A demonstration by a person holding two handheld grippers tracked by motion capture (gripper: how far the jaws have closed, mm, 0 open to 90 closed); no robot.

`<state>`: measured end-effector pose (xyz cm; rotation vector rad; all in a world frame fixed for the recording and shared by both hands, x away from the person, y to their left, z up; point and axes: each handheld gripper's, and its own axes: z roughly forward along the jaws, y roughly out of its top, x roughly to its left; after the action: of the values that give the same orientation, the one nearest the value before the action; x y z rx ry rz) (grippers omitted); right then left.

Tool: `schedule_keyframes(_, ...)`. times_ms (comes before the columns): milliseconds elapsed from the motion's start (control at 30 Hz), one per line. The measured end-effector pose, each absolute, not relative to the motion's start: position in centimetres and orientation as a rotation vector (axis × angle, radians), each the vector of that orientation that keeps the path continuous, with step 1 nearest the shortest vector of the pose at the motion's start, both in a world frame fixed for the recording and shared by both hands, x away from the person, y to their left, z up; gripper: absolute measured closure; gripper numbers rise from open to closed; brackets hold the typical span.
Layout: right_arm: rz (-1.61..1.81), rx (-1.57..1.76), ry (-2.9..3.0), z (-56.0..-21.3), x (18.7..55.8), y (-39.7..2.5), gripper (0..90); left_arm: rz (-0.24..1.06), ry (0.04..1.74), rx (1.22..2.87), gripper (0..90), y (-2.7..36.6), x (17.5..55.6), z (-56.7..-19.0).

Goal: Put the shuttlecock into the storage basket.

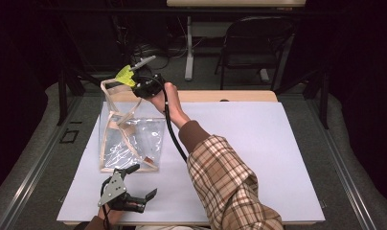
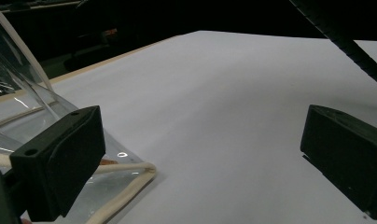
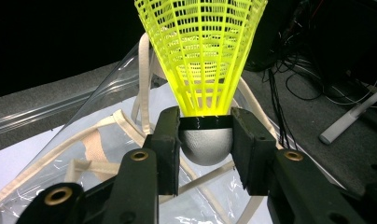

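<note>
A clear plastic bag [image 1: 129, 139] with cream trim stands on the white table cover [image 1: 258, 143] at the left. My right gripper [image 1: 134, 79] is shut on a yellow shuttlecock [image 3: 200, 56], held by its grey cork between the jaws, above the bag's far top edge [image 3: 144, 70]. The shuttlecock [image 1: 125, 75] shows as a yellow skirt at the bag's rim. My left gripper [image 1: 136, 184] rests open near the table's front edge, just in front of the bag's lower corner [image 2: 135, 175]. Nothing lies between its fingers [image 2: 60, 158].
A folding chair [image 1: 254, 43] and a table leg [image 1: 189, 48] stand beyond the far edge. Cables [image 3: 294, 79] lie on the floor behind the bag. The right gripper's black cable [image 1: 172, 129] trails along the forearm in a plaid sleeve [image 1: 230, 187].
</note>
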<state>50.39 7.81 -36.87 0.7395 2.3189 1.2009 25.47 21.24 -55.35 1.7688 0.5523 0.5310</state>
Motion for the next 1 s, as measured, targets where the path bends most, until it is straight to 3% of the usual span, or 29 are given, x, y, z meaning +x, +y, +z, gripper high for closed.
schedule_keyframes(267, 1.185, 0.769, 2.314, -37.5, 50.7, 8.1, 59.6, 0.528, 0.553, 1.764, 0.0, 21.3, 25.5, -55.3)
schedule_keyframes(500, 1.204, 0.798, 2.316, -37.2, 50.6, 7.1, 42.9, 0.529, 0.553, 1.764, 0.0, 21.3, 25.4, -55.3)
schedule_keyframes(733, 1.216, 0.802, 2.329, -37.0, 50.0, 5.0, 19.0, 0.531, 0.554, 1.769, 0.0, 21.2, 25.5, -55.4)
schedule_keyframes(1000, 1.229, 0.777, 2.348, -37.2, 49.1, 3.0, 9.2, 0.535, 0.558, 1.771, 0.0, 21.1, 25.5, -55.4)
